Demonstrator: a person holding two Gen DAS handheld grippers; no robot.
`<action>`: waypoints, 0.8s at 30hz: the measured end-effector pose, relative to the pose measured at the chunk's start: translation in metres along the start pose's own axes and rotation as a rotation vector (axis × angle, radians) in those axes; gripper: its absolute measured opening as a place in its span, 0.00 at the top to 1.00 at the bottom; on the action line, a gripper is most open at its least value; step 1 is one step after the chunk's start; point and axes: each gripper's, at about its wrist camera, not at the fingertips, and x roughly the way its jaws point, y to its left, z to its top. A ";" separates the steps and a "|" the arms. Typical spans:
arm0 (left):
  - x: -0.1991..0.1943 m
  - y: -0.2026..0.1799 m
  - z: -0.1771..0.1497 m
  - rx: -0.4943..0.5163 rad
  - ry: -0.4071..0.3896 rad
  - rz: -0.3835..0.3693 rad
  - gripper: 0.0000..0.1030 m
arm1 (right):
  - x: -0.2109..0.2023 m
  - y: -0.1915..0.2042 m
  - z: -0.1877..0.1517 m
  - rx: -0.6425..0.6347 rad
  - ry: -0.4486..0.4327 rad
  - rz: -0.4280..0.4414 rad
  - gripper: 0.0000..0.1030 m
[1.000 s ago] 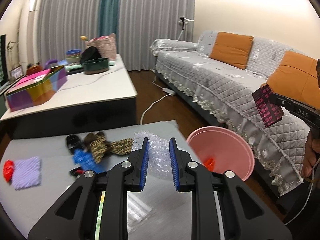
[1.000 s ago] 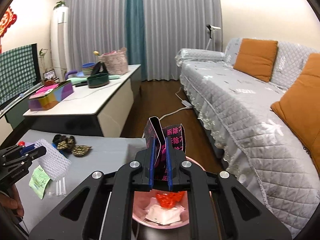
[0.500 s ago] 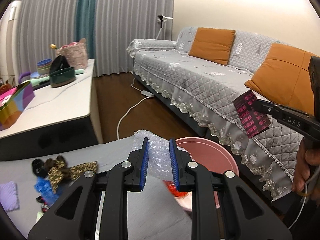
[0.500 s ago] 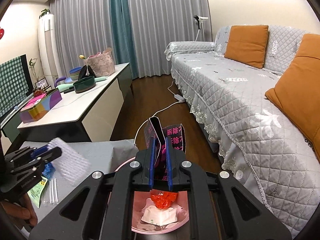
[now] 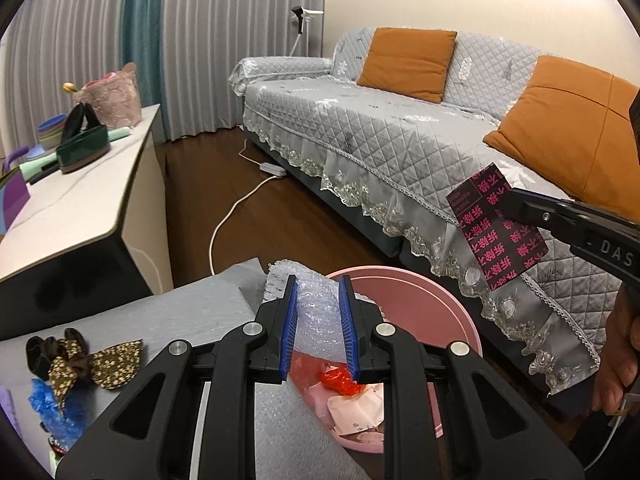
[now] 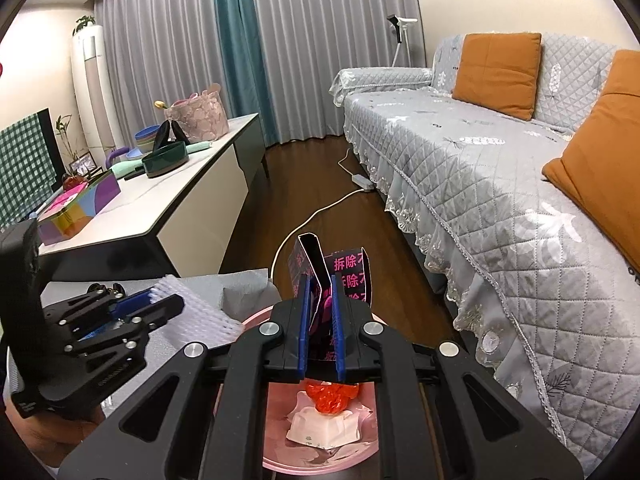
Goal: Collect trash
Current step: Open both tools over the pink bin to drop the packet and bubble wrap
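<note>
- Left gripper [image 5: 318,330] was clenched on a sheet of bubble wrap [image 5: 316,312], held at the near rim of the pink bin [image 5: 452,308], which sat on the floor beside the grey-covered table [image 5: 192,316]. Part of the wrap looked to be over the table edge, not the bin.
- Right gripper [image 6: 320,334] was clamped on a black carton w/ pink print [image 6: 348,276], hanging over the bin, right above the red wrapper [image 6: 331,397] & white packet [image 6: 324,424] already inside.
- Risk: wrap is light & springy; if let go at the rim it could've caught the edge & slid onto the floor or back onto the table.
- Risk: both grippers were crowding the same opening, close together in the right wrist view; a bump could've knocked one item loose early.
- Risk: carton stood tall & half-opened betw. the jaws; dropped from there it might've tipped on the rim & gone over toward the sofa [image 6: 500,168].
- Risk: pushing down on the rim w/ either tool could've tilted the bin & spilled what's in it.
- Still left on the table: blue plastic [image 5: 52,404], near a leopard-print bow [image 5: 96,360] — bow prob. not trash, easy to grab by mistake.
</note>
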 end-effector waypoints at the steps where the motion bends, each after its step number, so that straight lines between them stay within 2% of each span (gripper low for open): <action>1: 0.002 -0.001 0.001 0.001 0.004 -0.003 0.80 | 0.001 0.000 0.000 0.001 0.003 0.001 0.88; 3: 0.009 -0.002 0.002 0.006 0.021 -0.027 0.75 | 0.004 -0.001 -0.001 0.001 0.007 -0.008 0.80; 5: 0.016 -0.001 0.001 0.008 0.047 -0.039 0.65 | 0.006 -0.002 -0.001 0.007 0.010 -0.020 0.64; 8: 0.014 0.005 -0.002 -0.012 0.043 -0.031 0.52 | 0.006 -0.006 -0.001 0.024 0.003 -0.023 0.57; 10: 0.010 0.009 -0.003 -0.028 0.041 -0.030 0.51 | 0.005 -0.008 -0.001 0.036 -0.002 -0.031 0.53; 19: -0.029 0.029 -0.014 -0.066 0.014 0.007 0.50 | 0.000 -0.003 0.000 0.062 -0.023 -0.012 0.52; 24: -0.070 0.040 -0.023 -0.069 -0.038 0.049 0.39 | -0.005 0.016 -0.002 0.036 -0.035 0.018 0.52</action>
